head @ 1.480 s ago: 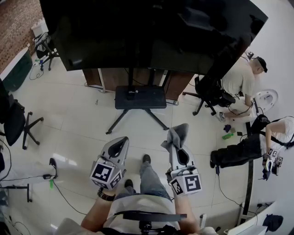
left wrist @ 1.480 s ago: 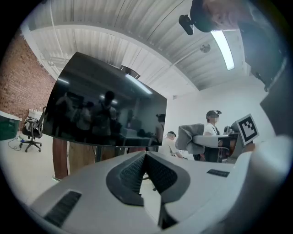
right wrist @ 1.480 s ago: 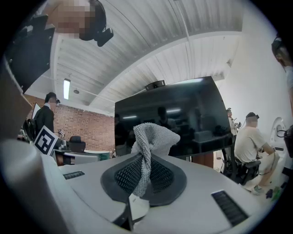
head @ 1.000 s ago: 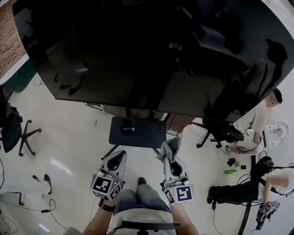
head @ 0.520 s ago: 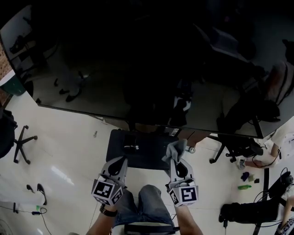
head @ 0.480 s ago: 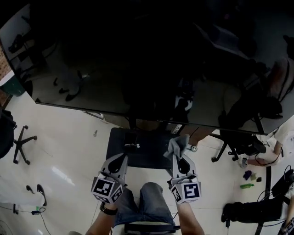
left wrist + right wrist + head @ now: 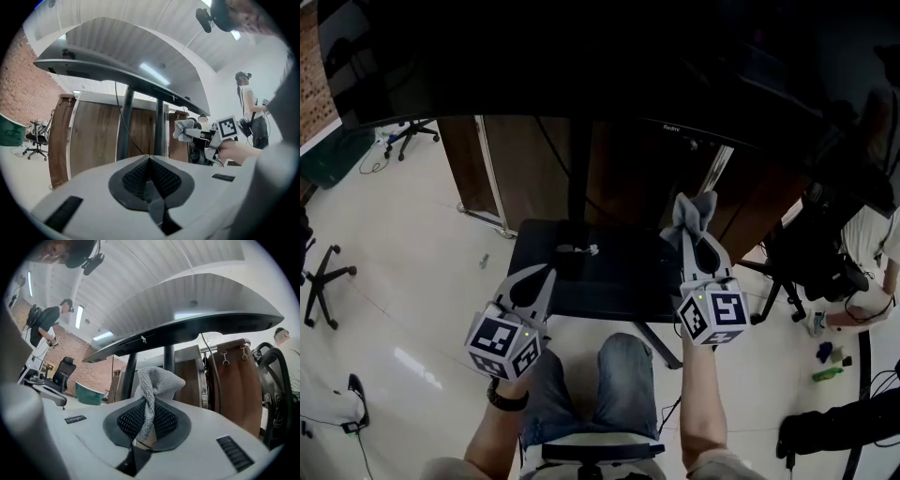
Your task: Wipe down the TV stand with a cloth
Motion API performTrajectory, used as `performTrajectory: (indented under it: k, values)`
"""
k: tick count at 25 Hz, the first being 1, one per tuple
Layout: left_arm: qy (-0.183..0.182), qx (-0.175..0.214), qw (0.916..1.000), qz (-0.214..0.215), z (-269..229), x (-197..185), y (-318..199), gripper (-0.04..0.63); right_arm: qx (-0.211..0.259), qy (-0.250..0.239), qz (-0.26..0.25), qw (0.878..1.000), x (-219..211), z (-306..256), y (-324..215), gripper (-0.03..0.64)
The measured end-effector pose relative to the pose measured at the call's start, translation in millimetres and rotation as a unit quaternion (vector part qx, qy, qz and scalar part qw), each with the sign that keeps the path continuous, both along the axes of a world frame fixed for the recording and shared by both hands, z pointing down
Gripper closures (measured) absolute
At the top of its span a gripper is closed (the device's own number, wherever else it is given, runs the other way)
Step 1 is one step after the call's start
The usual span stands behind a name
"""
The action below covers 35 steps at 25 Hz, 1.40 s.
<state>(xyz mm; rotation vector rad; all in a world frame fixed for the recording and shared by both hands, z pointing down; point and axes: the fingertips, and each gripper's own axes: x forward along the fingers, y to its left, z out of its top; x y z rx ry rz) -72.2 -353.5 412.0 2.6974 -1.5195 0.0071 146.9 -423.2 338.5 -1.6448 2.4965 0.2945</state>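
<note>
The right claw (image 7: 701,246) pinches a grey cloth (image 7: 693,212), whose bunched end sticks out past the tips by the far right corner of the TV stand's dark shelf (image 7: 600,281). The left claw (image 7: 532,284), pressed together with nothing in it, hovers at the shelf's near left edge.

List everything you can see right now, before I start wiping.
TV: one, black, overhead.
stand shelf: one, black, below the TV.
stand pole: one, black, rising from the shelf.
wooden cabinets: at least two, brown, behind the stand.
office chairs: at least two, black, left floor.
cloth: one, grey, gripped by the right tongs.
left tongs: shut, empty, near the shelf's left side.
right tongs: shut on the cloth.
</note>
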Motion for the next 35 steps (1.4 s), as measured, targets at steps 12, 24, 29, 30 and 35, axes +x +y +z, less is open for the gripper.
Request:
performTrajectory:
  k: [12,24,29,30,35]
  values:
    - [-0.001,0.033,0.9989,-0.033,17.1,-19.2,25.2,0.588,0.011,0.027,-0.007,1.0,-7.1,-81.3,-91.7,0.586]
    - [0.006,0.006,0.9996,-0.026,52.9,-24.5,41.0,0.588,-0.226,0.091,0.011,0.97,-0.5,145.8,-105.1,0.586]
    - [0.009,0.006,0.9994,-0.034,63.5,-34.0,44.3,0.588,-0.146,0.065,-0.028,0.987,-41.4,102.0,-85.1,0.586]
    - [0.009,0.006,0.9993,-0.036,66.4,-37.0,43.2,0.588,-0.121,0.066,-0.038,0.99,-56.4,83.5,-86.5,0.586]
    - [0.013,-0.003,0.9981,-0.06,81.1,-55.7,45.4,0.588,-0.026,0.058,-0.091,0.994,-135.9,-0.8,-108.8,0.588]
